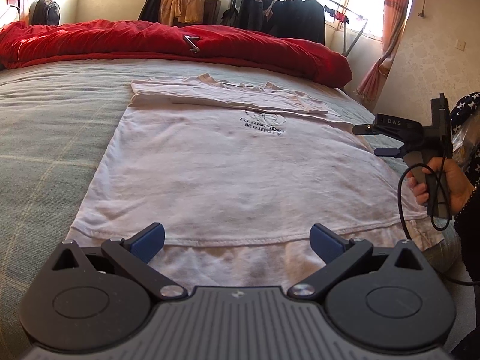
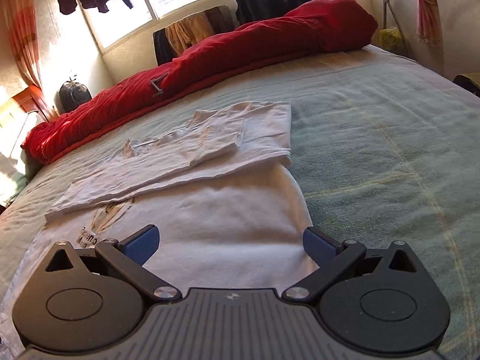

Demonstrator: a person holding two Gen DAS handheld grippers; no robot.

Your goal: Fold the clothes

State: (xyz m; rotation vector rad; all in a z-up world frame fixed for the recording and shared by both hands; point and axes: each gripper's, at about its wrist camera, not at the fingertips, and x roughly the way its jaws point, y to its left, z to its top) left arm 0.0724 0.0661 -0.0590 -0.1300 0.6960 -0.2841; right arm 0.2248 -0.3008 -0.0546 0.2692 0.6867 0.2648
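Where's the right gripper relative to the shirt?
In the left wrist view, the right gripper, fingers open, hovers at the white shirt's right edge, level with its printed logo.

Bed (image 1: 45, 126) carried a grey-green checked cover. Red duvet (image 1: 150, 42) lay bunched along its far edge, with a small metal object (image 1: 192, 43) resting on top. Dark backpack (image 1: 45, 10) stood behind the duvet at far left. Dark garments on clothes rack (image 1: 288, 9) hung before the windows. Orange curtain (image 1: 387, 39) hung at right.
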